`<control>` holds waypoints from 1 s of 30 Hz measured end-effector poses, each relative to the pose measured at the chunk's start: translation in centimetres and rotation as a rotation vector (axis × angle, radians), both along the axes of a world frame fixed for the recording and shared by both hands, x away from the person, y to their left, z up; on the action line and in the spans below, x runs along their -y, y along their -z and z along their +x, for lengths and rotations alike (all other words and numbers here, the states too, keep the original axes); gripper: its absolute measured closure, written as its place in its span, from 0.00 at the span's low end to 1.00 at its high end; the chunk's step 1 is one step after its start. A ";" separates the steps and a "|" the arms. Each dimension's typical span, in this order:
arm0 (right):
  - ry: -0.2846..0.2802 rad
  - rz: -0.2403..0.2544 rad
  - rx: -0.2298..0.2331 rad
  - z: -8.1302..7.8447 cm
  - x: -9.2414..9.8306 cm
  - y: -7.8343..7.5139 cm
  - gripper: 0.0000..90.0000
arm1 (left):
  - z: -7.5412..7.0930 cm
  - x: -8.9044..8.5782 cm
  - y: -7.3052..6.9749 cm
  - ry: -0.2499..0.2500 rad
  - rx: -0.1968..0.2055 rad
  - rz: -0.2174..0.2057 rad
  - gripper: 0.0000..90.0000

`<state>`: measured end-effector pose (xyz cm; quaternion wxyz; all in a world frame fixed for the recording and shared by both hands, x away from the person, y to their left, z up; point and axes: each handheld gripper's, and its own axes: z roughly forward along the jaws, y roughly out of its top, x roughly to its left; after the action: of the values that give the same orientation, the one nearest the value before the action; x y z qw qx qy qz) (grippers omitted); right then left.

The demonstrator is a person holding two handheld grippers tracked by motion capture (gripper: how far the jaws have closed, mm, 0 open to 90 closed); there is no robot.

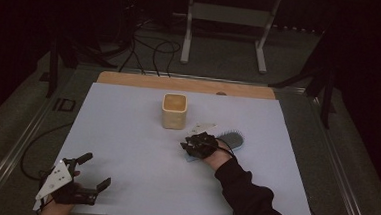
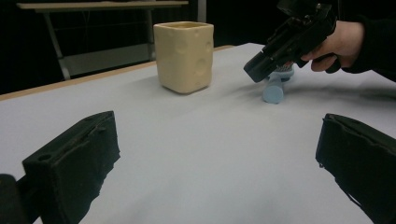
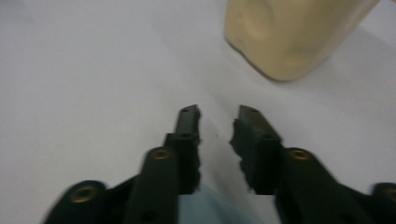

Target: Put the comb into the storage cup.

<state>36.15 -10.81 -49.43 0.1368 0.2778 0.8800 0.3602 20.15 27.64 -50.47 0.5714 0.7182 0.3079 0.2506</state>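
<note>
Right tool (image 1: pixel 192 146) clenched on light-blue hairbrush (image 1: pixel 230 139) handle, brush flat on bench (image 1: pixel 127 133) beside cream holder cup (image 1: pixel 174 110) | left tool (image 1: pixel 94 171) released, idle near bench edge | grasp apparently made; lift and placing remain

Counter (image 1: pixel 127 133) open between both claws; cup (image 1: pixel 173 111) stands just beyond right claw (image 1: pixel 192 146); brush (image 1: pixel 230 139) beside it.
</note>
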 end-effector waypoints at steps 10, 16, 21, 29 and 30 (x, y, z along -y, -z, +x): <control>-0.024 -0.074 -0.014 -0.1 -0.5 0.4 1.00 | 0.0 0.0 0.0 0.001 -0.001 0.001 0.00; -0.023 -0.091 -0.027 -0.1 -0.6 0.7 1.00 | 0.0 0.0 0.0 0.000 0.000 0.000 0.00; -0.027 -0.095 -0.036 -0.2 -0.5 0.7 1.00 | 0.0 0.0 0.0 0.001 -0.001 0.001 0.00; -0.027 -0.094 -0.045 -0.4 -0.2 0.9 1.00 | 0.0 0.0 0.0 0.001 0.000 0.000 0.00; -0.028 -0.095 -0.047 -0.5 -0.1 0.9 1.00 | 0.0 0.0 0.0 0.001 -0.001 0.000 0.00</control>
<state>35.69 -10.71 -50.33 0.1241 0.2673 0.9027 0.3134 20.15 27.62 -50.47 0.5714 0.7184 0.3077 0.2501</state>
